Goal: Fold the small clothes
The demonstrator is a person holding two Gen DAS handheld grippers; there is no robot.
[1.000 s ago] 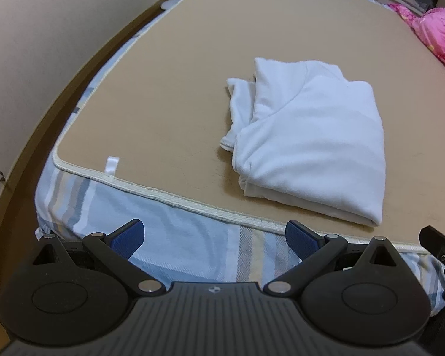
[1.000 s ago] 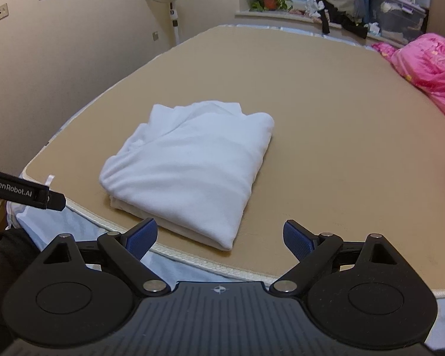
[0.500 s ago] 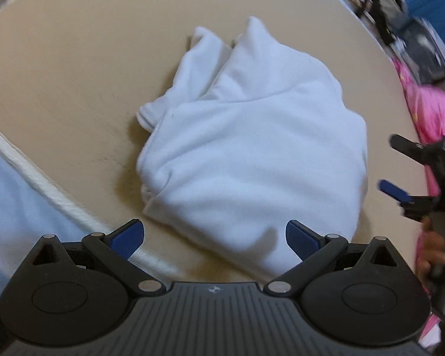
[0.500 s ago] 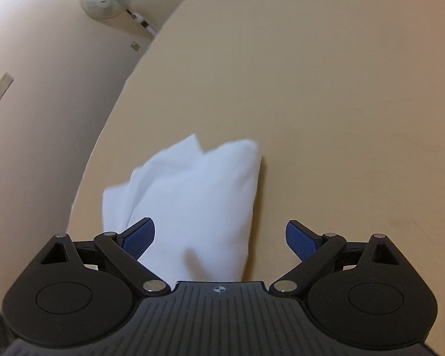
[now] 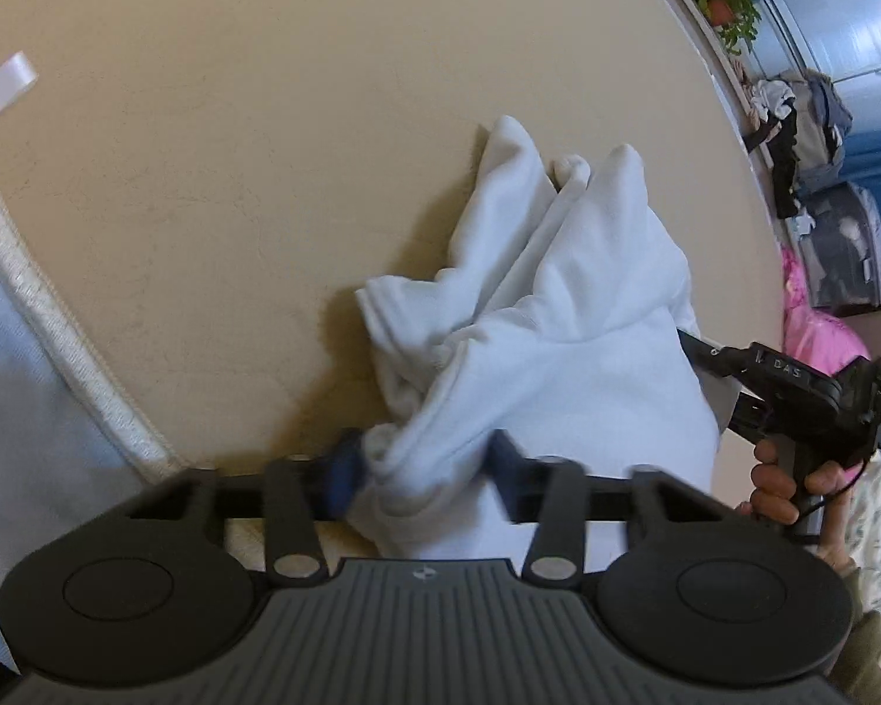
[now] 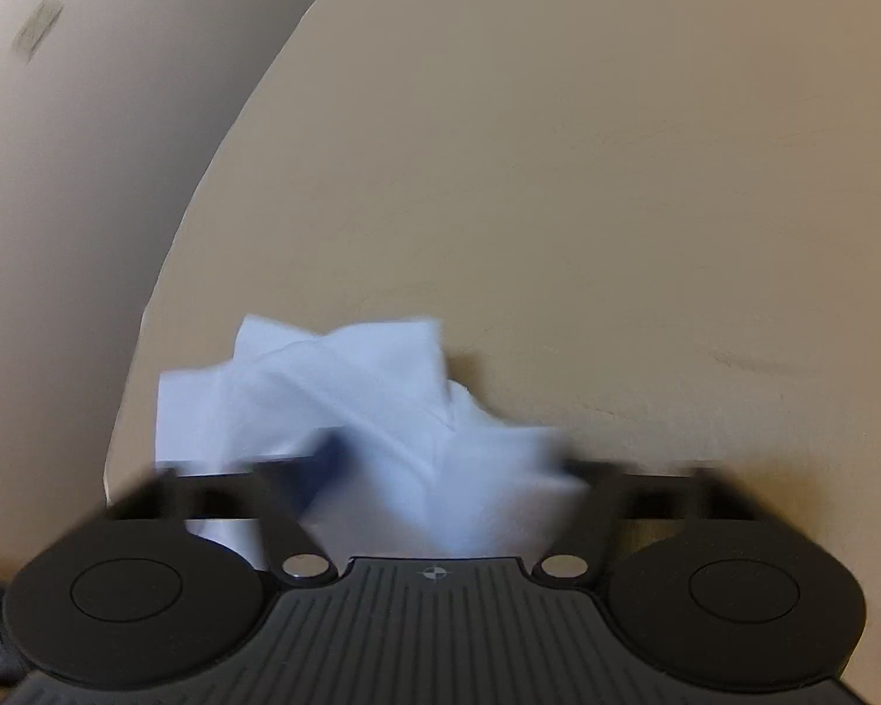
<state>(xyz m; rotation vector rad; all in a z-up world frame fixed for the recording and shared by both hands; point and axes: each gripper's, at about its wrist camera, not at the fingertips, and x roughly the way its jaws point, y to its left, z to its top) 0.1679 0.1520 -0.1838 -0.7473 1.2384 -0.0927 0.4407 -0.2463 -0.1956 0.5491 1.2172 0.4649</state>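
My left gripper (image 5: 423, 470) points steeply down at the near edge of the white garment (image 5: 564, 317), and its jaws are closing with the cloth between them. The blue pads (image 5: 340, 479) stand partway in from their widest, and a thick bunch of the folded fabric bulges up between them; the left pad touches the gathered folds on its side, the other pad presses into the cloth on the opposite side. The fabric wrinkles toward that pinch, so I read it as a grip on the garment's near corner.

My right gripper (image 6: 440, 464) is closing too, again with the garment (image 6: 346, 393) between its fingers. That view is blurred, but the white cloth fills the gap between the two fingers and puckers upward there. From my left camera I see that same gripper (image 5: 708, 352) reaching in from the right, its fingertips hidden at the far side of the garment, with a hand (image 5: 787, 482) wrapped round its handle.

The garment lies on the tan mat (image 5: 264, 147) covering the bed, near the mat's pale trimmed edge (image 5: 47, 305), crumpled and lifted into peaks between my two grips. A pink bundle (image 5: 816, 335) lies well apart at the right.
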